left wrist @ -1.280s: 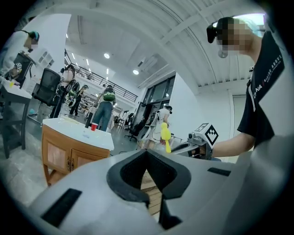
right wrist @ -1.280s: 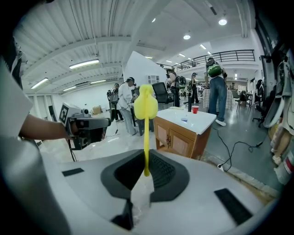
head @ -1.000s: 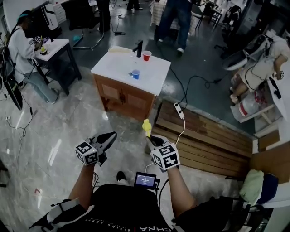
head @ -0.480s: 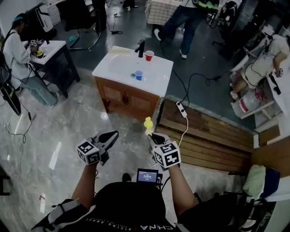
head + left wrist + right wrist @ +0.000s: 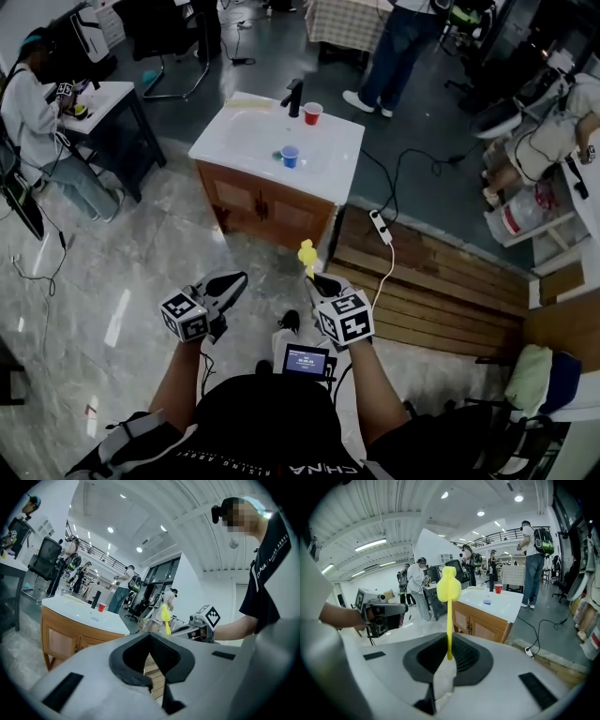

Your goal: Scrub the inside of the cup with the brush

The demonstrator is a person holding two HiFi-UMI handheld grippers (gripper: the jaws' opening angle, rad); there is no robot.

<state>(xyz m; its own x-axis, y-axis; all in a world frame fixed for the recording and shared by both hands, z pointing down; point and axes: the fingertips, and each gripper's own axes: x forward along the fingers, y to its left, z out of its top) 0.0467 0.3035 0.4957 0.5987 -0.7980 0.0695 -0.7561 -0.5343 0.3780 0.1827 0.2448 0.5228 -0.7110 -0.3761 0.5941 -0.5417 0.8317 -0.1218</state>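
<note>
Well ahead of the right tongs [image 5: 313, 279], which grasp the yellow brush [image 5: 306, 253] head up, the blue cup [image 5: 290, 157] stands on the tabletop [image 5: 244, 136] (left tongs [image 5: 236, 279] clenched, empty).

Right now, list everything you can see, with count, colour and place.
cabinet: one, wood with white top, ahead
faucet: one, black, top's far edge
red cup: one, red, beside faucet
blue cup: one, blue, nearer on top
platform: one, wooden, right of cabinet
power strip: one, white, on platform
people: several, mixed clothing, room's edges
brush: one, yellow, in right gripper
left gripper: one, grey, shut, empty
right gripper: one, grey, shut on brush
</note>
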